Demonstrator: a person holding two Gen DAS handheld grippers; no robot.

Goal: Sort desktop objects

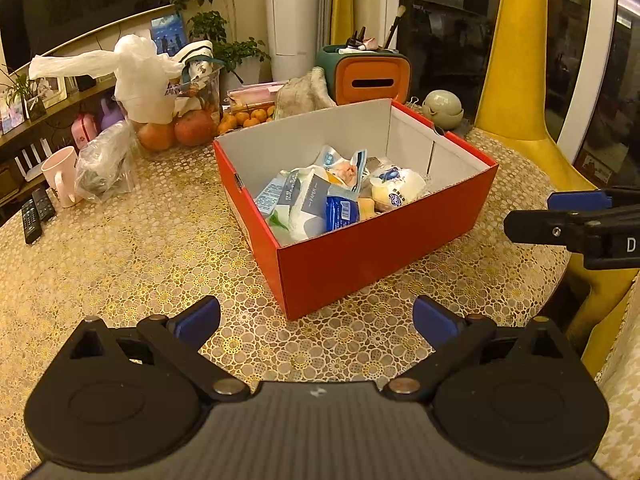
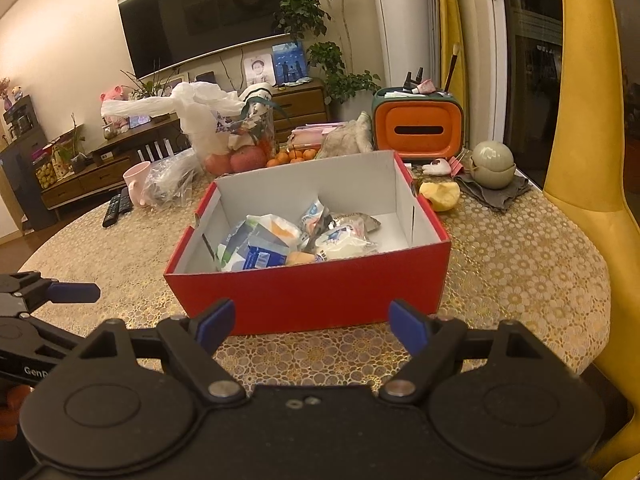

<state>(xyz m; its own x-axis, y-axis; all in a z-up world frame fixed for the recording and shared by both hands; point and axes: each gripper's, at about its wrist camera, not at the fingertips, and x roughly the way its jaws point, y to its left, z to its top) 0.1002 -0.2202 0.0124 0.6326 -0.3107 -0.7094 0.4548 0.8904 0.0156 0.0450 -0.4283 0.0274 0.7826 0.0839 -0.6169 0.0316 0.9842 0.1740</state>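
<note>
Both my tongs wide open, nothing held: left tongs (image 1: 316, 320) and right tongs (image 2: 312, 326) hover over near edge of table (image 1: 140, 248), just short of red box (image 1: 372, 252). Box sits mid-table, already holds packets (image 1: 320, 200), tissue pack, white pouch. Yellow item (image 2: 440, 195) remains out, beside box toward table's far right edge, near green bowls (image 2: 492, 164). Risks, imo: reaching over box w/ right tongs could snag rim, shove box; item looks soft, hard squeeze may deform it; bowls close, could get nudged.
</note>
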